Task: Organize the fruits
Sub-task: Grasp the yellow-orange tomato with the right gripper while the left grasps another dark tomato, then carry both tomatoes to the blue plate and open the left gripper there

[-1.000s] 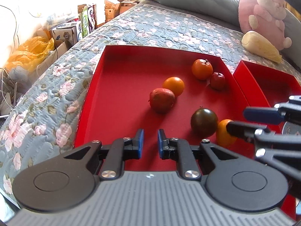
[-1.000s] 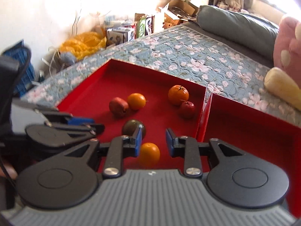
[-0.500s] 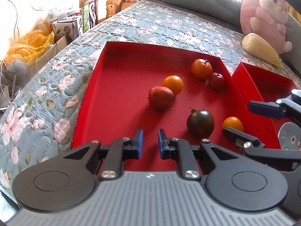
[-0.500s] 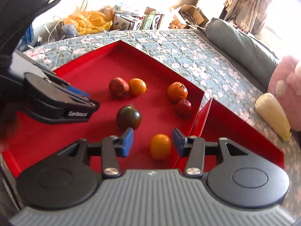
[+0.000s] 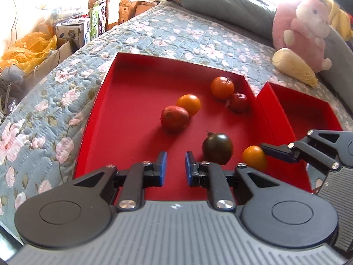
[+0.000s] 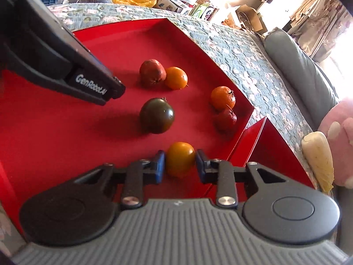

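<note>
We see a quilted cloth bedspread [image 5: 154, 33] with stitched ridges, a red tray [image 5: 132, 101] lined matt (its walls glossier), a smooth glossy dark tomato [image 6: 157, 115], and matt black plastic gripper arms with shiny metal screws.

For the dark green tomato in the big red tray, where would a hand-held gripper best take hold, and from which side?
Grip the dark green tomato across its round middle, one finger on each flank, coming down from above and the near side. Its stem sits on top, so stay below it. It stands apart from the other fruit on the red tray, leaving both flanks free.
</note>
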